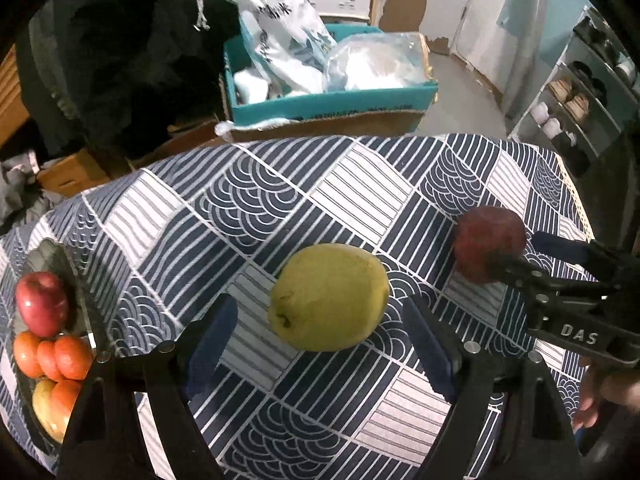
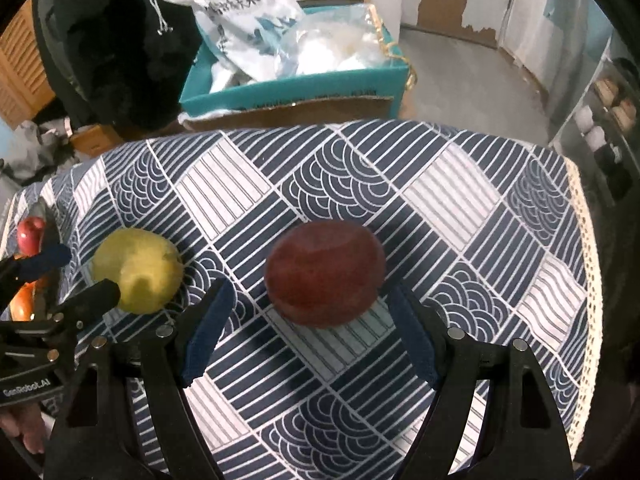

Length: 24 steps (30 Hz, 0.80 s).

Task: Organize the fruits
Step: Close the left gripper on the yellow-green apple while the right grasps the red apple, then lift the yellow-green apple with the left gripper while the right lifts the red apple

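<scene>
A yellow-green pear (image 1: 328, 297) lies on the blue patterned tablecloth (image 1: 248, 200), just ahead of my open left gripper (image 1: 320, 320), its fingers either side and apart from it. A dark red apple (image 2: 325, 273) lies just ahead of my open right gripper (image 2: 310, 300), between the finger lines, not gripped. The apple (image 1: 489, 243) and right gripper (image 1: 516, 256) show at the right of the left wrist view. The pear (image 2: 138, 270) and left gripper (image 2: 84, 276) show at the left of the right wrist view. A dark plate (image 1: 52, 252) at far left holds a red apple (image 1: 41, 303), oranges (image 1: 56, 356) and a yellowish fruit.
Behind the table stand a teal box (image 1: 332, 102) with white bags, a black garment (image 1: 120, 60) and cardboard boxes. A shoe rack (image 1: 580, 100) stands at right. The cloth's lace edge (image 2: 588, 260) marks the table's right side.
</scene>
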Each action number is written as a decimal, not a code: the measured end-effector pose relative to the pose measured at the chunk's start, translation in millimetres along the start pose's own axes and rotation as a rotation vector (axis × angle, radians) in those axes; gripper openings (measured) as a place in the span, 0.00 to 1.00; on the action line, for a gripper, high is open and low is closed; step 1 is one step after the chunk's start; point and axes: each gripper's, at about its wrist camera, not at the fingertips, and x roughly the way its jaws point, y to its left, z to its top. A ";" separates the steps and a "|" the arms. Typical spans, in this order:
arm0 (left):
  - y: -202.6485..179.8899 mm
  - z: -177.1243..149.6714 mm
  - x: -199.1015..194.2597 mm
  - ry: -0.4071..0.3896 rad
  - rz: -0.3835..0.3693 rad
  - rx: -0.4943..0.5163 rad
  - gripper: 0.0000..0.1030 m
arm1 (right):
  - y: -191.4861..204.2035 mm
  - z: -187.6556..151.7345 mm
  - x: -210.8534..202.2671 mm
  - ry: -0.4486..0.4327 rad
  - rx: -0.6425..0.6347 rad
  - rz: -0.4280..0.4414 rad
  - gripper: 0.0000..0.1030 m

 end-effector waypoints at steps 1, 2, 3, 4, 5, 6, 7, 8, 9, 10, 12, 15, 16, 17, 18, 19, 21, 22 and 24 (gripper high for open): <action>-0.5 0.6 3.1 0.006 0.003 0.002 0.83 | -0.2 -0.1 4.2 0.009 -0.001 -0.004 0.78; -1.2 1.5 7.1 0.012 0.004 0.004 0.83 | -0.5 -0.2 8.9 0.018 -0.002 -0.007 0.78; -1.3 2.3 10.0 0.018 0.002 0.006 0.83 | -1.8 -0.1 13.1 0.024 -0.001 -0.006 0.77; -1.5 2.7 12.2 0.021 0.001 0.006 0.83 | -2.6 -0.2 16.0 0.030 0.001 -0.003 0.78; -1.6 4.0 15.6 0.025 0.000 0.004 0.83 | -3.9 -0.4 20.0 0.034 0.006 -0.005 0.78; -1.7 5.2 18.9 0.030 -0.001 0.002 0.83 | -5.1 -0.2 22.5 0.037 0.008 -0.007 0.78; -1.5 6.4 21.5 0.035 -0.004 0.001 0.83 | -6.2 0.0 24.7 0.041 0.011 -0.007 0.78; -1.7 7.3 24.7 0.040 -0.007 0.000 0.83 | -7.5 0.6 26.9 0.046 0.016 -0.004 0.78; -1.7 7.9 27.7 0.044 -0.008 -0.002 0.83 | -9.6 1.4 29.3 0.051 0.027 0.005 0.78; -1.9 8.0 30.2 0.049 -0.010 -0.004 0.83 | -11.0 2.2 30.5 0.051 0.038 0.013 0.78; -1.0 7.6 35.8 0.059 -0.014 -0.007 0.83 | -13.2 4.2 33.9 0.050 0.056 0.028 0.78; 1.5 6.5 43.2 0.070 -0.034 -0.020 0.83 | -14.2 5.6 39.7 0.065 0.054 0.018 0.78; 2.6 6.2 44.1 0.070 -0.042 -0.027 0.83 | -14.7 5.2 40.8 0.067 0.057 0.023 0.78; 3.7 5.8 45.0 0.068 -0.048 -0.036 0.83 | -14.8 5.7 41.9 0.068 0.059 0.027 0.78; 4.6 5.6 45.9 0.068 -0.055 -0.042 0.82 | -15.0 5.6 42.7 0.070 0.061 0.027 0.76; 4.9 5.2 46.8 0.068 -0.068 -0.043 0.78 | -15.1 5.5 42.9 0.070 0.061 0.029 0.76; 4.9 4.6 47.9 0.071 -0.086 -0.038 0.76 | -15.0 5.3 43.0 0.071 0.060 0.031 0.76; 4.3 4.5 48.0 0.068 -0.085 -0.035 0.76 | -15.0 5.0 42.7 0.073 0.058 0.030 0.76; 2.7 3.9 47.7 0.065 -0.083 -0.019 0.76 | -13.4 5.2 43.0 0.075 0.048 0.024 0.75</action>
